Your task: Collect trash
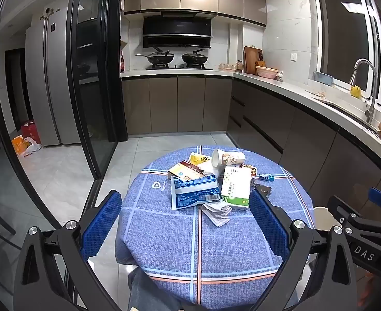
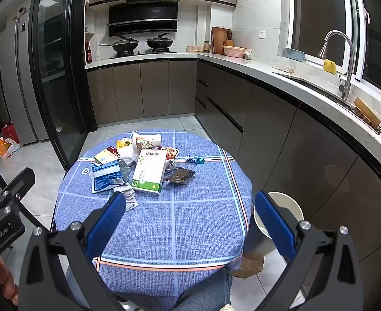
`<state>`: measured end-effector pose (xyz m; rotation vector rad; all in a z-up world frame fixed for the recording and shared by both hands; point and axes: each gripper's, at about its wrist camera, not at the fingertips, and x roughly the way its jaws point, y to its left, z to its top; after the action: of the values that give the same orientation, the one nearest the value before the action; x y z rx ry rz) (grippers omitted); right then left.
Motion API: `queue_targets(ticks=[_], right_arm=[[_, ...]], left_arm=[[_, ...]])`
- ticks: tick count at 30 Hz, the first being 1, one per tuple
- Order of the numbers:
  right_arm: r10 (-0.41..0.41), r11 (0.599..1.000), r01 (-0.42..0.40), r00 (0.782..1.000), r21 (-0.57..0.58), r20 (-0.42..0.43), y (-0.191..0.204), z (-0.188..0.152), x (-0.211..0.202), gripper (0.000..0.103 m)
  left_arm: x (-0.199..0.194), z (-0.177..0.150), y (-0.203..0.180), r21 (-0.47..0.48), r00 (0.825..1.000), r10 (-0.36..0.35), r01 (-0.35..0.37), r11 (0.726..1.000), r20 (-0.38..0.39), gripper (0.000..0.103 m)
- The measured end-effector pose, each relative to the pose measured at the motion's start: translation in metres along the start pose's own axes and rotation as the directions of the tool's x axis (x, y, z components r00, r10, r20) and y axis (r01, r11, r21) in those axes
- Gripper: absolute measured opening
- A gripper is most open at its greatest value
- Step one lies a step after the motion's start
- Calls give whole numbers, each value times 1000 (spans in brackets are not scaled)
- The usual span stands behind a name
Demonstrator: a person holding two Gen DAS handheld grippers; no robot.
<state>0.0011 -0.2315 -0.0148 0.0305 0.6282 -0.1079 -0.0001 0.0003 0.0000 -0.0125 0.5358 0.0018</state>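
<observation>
Two grippers hovering short of the pile, nothing picked up yet. Left gripper spread wide, blue pads empty, aimed down over the near half of the round table with its blue checked cloth. Right gripper likewise spread wide and empty, pointing down at the same table from slightly further right.

Trash heaped toward the far side of the tabletop: blue-and-white snack bag at the left of the heap, white-and-green carton just beside it on the right, crumpled receipt nearest the grippers and touching both. Behind those, a tipped paper cup lying on its side, a brown-and-gold flat box, a yellow wrapper. Off to the right of the carton, a dark foil wrapper, and further back a small blue toy-like object, apart from the heap; hard to say whether trash at all.

Pale round bin standing on the floor just beside the table's right edge, partly hidden behind the right gripper's finger.

Judged as the opening step: approach, first item not yet chosen. Next move likely calling for one gripper to advance and drop onto the nearest loose piece, probably the receipt, closing across its bulk instead of scraping the cloth; then a swing to the right and a release over the bin. Thin, flat wrappers probably needing an edge-on pinch, and care needed against catching the tablecloth between the pads.
</observation>
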Motion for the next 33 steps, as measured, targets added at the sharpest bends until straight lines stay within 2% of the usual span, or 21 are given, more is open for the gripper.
queue_targets(ticks=[33], right_arm=[[-3,1000,3,1000,-3,2,0,0,0,100]], left_arm=[[-2,-3,-8,0,1000,2,-2,1000,2,95]])
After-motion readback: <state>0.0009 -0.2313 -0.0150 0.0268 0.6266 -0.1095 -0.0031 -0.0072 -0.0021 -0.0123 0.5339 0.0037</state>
